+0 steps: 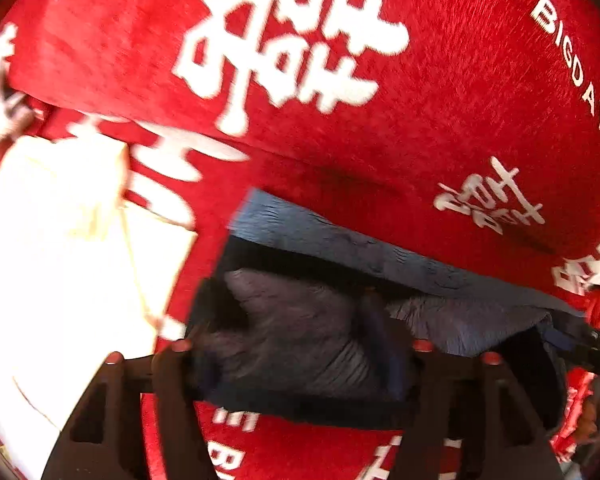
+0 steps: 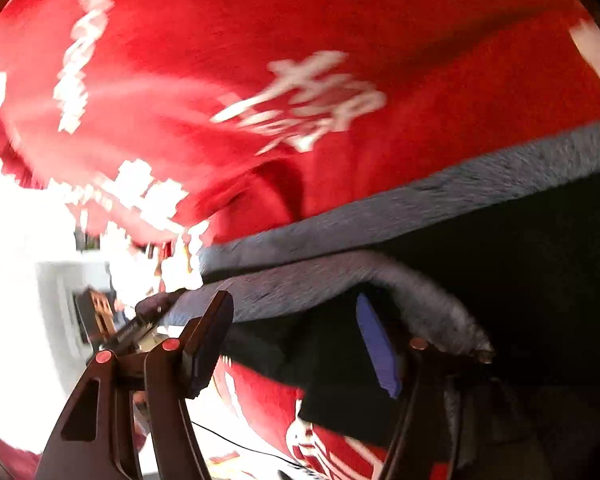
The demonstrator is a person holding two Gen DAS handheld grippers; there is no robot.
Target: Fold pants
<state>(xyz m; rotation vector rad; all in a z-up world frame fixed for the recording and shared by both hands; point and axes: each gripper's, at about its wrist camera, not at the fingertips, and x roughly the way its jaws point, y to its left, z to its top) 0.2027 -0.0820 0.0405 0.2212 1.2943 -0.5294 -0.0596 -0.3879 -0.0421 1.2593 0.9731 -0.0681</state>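
Where the left gripper (image 1: 300, 354) reaches forward, its two black fingers stand apart with a bunched fold of dark blue-grey pants (image 1: 300, 328) filling the gap between them; the jaws look wide, so whether they are pinching the cloth or only straddling it cannot be told. The right gripper (image 2: 312, 344) shows the same picture: fingers spread, a blue pad on the inner face of one, and a raised edge of the pants (image 2: 380, 208) arching across and between them, again with no clear sign of a firm grip. Both views are blurred. Outward from the fingers, the pants hang partly lifted, one lighter edge running along a red bedspread (image 1: 420, 100) printed with white characters and lettering. A white sheet or cloth (image 1: 52, 240) lies off to the left side. As a judgement, folding seems midway: one layer appears doubled over, yet the fabric is loose and off the surface, so laying it flat and making further folds remain.
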